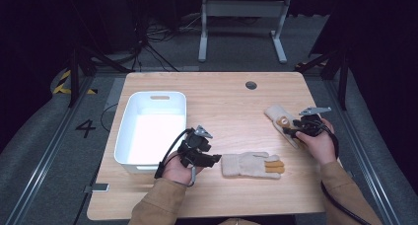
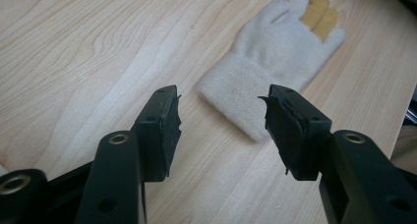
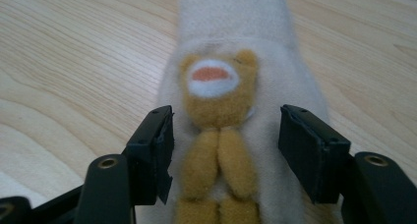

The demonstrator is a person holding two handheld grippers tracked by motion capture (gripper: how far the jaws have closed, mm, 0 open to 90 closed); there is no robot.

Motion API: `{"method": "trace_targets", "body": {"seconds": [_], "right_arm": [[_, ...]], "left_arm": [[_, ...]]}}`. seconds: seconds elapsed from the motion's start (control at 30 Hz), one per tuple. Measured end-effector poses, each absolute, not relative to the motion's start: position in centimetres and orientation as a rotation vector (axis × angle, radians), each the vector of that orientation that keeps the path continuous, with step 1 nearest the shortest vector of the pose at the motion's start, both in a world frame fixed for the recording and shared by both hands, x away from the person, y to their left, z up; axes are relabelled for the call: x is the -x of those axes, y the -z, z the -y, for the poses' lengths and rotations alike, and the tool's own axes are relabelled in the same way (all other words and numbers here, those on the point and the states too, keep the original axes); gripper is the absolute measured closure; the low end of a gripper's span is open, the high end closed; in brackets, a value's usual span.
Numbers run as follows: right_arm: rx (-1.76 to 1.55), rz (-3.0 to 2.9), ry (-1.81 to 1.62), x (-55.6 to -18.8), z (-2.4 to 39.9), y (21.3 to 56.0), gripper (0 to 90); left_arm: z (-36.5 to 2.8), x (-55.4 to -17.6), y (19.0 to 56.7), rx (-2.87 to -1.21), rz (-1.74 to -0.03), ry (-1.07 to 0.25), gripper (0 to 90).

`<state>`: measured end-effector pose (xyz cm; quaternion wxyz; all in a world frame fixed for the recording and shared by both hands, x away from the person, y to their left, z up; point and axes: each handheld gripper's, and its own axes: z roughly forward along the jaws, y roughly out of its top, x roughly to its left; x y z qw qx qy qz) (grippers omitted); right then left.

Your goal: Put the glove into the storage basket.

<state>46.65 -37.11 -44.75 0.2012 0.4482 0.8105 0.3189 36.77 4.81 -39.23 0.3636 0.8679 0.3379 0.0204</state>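
1. Left gripper low over the wooden table, jaws parted and gripping nothing, aimed at the cuff of the near cream glove.
2. In the left gripper view, that near cream glove flat on the wood just ahead of the jaws, cuff nearest, yellow fingers at the far end; no contact.
3. Right gripper down at the far glove on the table's right side, jaws spread wide.
4. In the right gripper view, far glove lying between the two jaws, its bear-face patch up; pads apart from the fabric, nothing clamped.
5. White bin on the table's left, well apart from both gloves.
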Motion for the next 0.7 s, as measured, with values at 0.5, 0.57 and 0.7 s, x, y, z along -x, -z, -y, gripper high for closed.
{"method": "trace_targets", "body": {"seconds": [0.5, 0.57, 0.7], "right_arm": [[-1.387, -2.250, -0.831, -46.56, 36.99, 44.65, 65.9], [-1.393, -2.264, -0.826, -46.47, 36.99, 44.53, 70.6], [-1.386, -2.274, -0.809, -46.35, 36.92, 44.36, 75.5]], "left_arm": [[-4.95, -36.83, 39.71, -2.234, -0.888, -0.036, 47.1], [-4.95, -36.84, 39.71, -2.235, -0.888, -0.037, 47.1], [-4.99, -36.90, 39.73, -2.236, -0.886, -0.034, 47.1]]}}
